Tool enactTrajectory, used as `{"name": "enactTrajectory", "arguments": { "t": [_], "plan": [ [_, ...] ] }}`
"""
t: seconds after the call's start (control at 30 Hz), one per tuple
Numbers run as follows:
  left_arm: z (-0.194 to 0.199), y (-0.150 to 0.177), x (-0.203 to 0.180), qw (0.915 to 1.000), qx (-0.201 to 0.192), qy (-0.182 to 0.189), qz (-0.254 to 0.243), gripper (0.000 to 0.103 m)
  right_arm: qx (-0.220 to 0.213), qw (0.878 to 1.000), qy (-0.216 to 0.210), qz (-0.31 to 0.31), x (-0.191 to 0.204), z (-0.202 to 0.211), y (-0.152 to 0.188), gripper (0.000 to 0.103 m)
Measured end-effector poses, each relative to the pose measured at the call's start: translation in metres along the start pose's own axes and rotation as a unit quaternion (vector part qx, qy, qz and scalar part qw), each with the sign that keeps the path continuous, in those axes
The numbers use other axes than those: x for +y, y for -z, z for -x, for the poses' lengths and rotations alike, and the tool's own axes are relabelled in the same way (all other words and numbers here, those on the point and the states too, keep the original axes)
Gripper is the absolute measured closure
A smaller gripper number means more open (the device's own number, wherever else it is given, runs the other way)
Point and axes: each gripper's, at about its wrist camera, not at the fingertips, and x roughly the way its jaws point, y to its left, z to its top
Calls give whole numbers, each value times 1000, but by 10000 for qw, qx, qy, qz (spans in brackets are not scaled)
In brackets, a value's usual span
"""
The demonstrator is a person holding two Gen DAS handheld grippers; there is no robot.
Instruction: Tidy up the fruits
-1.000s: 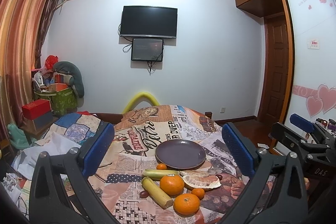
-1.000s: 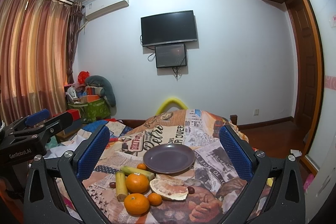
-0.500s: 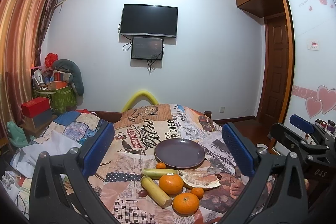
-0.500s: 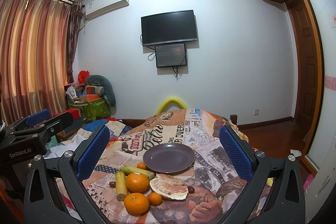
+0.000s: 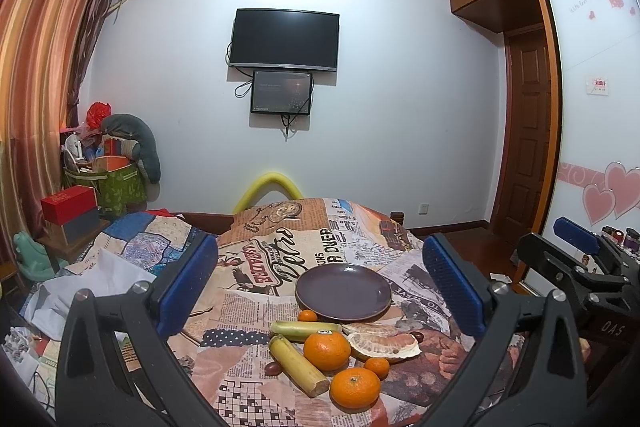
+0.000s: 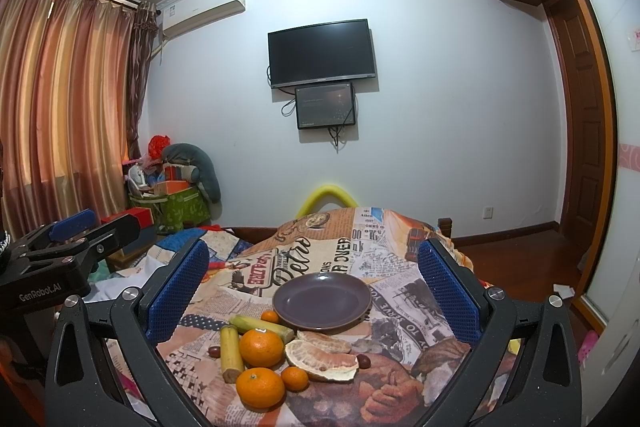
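- Fruits lie in a loose heap on the worktop (image 5: 256, 291) just in front of the empty purple plate (image 5: 343, 291) – none on it yet.
- Left tongs (image 5: 320, 285) and right tongs (image 6: 314, 291) both hang spread wide, holding nothing, well short of the plate.
- Likely best start: the big orange (image 6: 261, 347) nearest the plate – close on its widest part, gently, since it may roll.
- Peeled pomelo pieces (image 6: 322, 354) look soft; squeeze lightly.

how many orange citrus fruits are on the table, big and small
4: a big orange mid-pile, another big orange nearest, a small one right of it, another small one by the plate.
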Motion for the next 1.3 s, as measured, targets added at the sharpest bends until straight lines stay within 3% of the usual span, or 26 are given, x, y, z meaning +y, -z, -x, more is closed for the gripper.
{"name": "enactTrajectory", "arguments": {
  "t": [0.47,0.6,0.83,1.07,1.3],
  "plan": [
    [0,2,4,10000,25,-14,9,0,33,10000,4,-41,0,-1,2,0],
    [-10,8,2,9997,52,-216,-77,0,62,10000,28,-50,-1,-5,5,0],
    [-52,30,23,9972,675,-257,211,0,476,9986,232,14,-7,-31,27,0],
    [-99,60,53,9866,1491,-220,617,0,1263,9917,240,-42,-20,-69,63,0],
    [-138,92,60,9754,2147,-239,436,18,1833,9830,97,11,-23,-92,88,2]
  ]
}}
